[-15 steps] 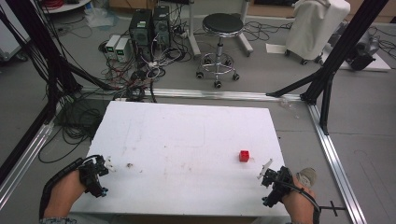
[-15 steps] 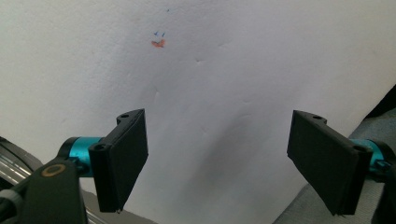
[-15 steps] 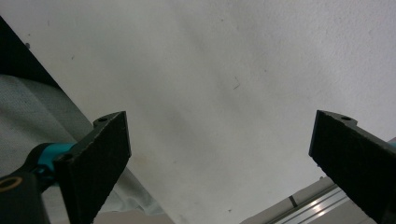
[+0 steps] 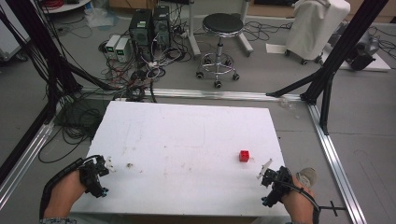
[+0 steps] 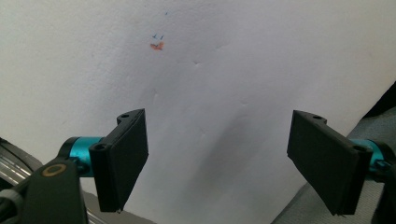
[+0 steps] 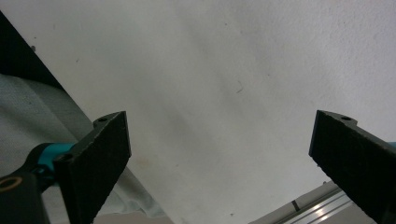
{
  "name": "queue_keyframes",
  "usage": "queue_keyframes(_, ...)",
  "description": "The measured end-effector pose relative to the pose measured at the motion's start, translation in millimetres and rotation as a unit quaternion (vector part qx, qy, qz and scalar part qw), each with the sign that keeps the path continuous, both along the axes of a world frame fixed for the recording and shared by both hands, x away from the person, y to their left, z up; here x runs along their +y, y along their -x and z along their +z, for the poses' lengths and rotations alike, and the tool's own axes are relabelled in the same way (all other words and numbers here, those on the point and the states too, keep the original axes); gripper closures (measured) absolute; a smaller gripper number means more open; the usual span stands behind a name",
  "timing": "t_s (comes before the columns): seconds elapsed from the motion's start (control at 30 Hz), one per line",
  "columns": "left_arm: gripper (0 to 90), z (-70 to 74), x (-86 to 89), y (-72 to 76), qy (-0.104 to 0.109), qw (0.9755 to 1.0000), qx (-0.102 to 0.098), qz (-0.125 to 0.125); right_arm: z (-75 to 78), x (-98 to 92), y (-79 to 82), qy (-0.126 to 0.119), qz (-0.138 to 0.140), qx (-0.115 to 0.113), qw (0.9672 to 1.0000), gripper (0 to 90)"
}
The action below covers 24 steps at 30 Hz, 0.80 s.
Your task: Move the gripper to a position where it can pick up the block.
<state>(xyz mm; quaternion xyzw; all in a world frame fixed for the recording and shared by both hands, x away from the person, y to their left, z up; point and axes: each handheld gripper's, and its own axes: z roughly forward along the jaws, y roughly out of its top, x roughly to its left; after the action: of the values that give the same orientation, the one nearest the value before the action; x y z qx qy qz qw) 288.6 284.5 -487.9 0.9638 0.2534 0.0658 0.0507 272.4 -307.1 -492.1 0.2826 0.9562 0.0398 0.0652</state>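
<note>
- One small red cube (image 4: 243, 155) sits on the white rectangular foam-like tabletop (image 4: 187, 135), toward its near right part, with nothing touching it
- The right black two-jaw gripper (image 4: 264, 171) is held at the near right corner of the table, just near and right of the cube but apart from it; in the right gripper view its jaws stand wide apart over bare white surface, nothing between them
- The left black two-jaw gripper (image 4: 108, 163) is held at the near left edge, well apart from the cube; in the left gripper view its jaws are likewise spread wide and empty
- A small orange and blue smudge (image 5: 157, 44) marks the tabletop ahead of the left gripper
- Nothing lies between the cube and either gripper
- On the grey floor beyond the far edge: one round black stool on castors (image 4: 219, 43), two dark computer towers (image 4: 150, 25) amid tangled cables, one white covered object (image 4: 316, 29) at far right
- Silver aluminium rails (image 4: 332, 154) frame the table
</note>
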Motion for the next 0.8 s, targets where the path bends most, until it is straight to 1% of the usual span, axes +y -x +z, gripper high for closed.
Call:
queue_keyframes(0.07,20.7,0.1,0.4,0.6,0.002,1.0000,-0.001,0.002,-0.5,0.6,-1.4,-0.001,-0.002,-0.001,1.0000,4.7)
queue_keyframes(0.2,20.7,0.8,0.5,0.7,0.002,1.0000,-0.005,0.002,-2.4,-0.3,-6.4,0.000,0.010,0.006,0.9999,4.7)
queue_keyframes(0.33,20.8,0.4,0.1,0.4,0.002,1.0000,-0.003,0.001,0.5,-5.9,-11.9,-0.006,0.014,0.005,0.9999,4.7)
queue_keyframes(0.4,20.8,-0.5,-0.2,0.4,0.004,1.0000,-0.005,0.002,1.3,-8.9,-14.6,-0.007,0.020,0.002,0.9998,4.7)
queue_keyframes(0.47,20.8,-0.5,-0.1,0.5,0.004,1.0000,-0.006,0.004,0.8,-11.6,-17.6,-0.010,0.024,0.007,0.9996,4.7)
queue_keyframes(0.53,20.8,0.0,0.1,0.4,0.005,1.0000,-0.006,0.004,0.7,-13.4,-20.6,-0.012,0.039,0.008,0.9991,4.7)
queue_keyframes(0.63,20.8,-0.6,-0.1,0.2,0.004,1.0000,-0.008,0.003,1.2,-15.1,-25.1,-0.014,0.062,0.001,0.9980,4.7)
queue_keyframes(0.73,20.8,-2.3,-0.7,0.0,0.001,1.0000,-0.008,0.002,0.8,-15.7,-30.2,-0.014,0.078,0.003,0.9969,4.7)
queue_keyframes(0.77,20.8,-2.3,-0.7,0.0,0.001,1.0000,-0.008,0.002,0.8,-15.7,-30.2,-0.014,0.078,0.003,0.9969,4.7)
queue_keyframes(0.8,20.9,-3.0,-0.8,0.0,-0.001,1.0000,-0.008,0.001,-0.2,-15.3,-34.4,-0.009,0.091,0.000,0.9958,4.7)
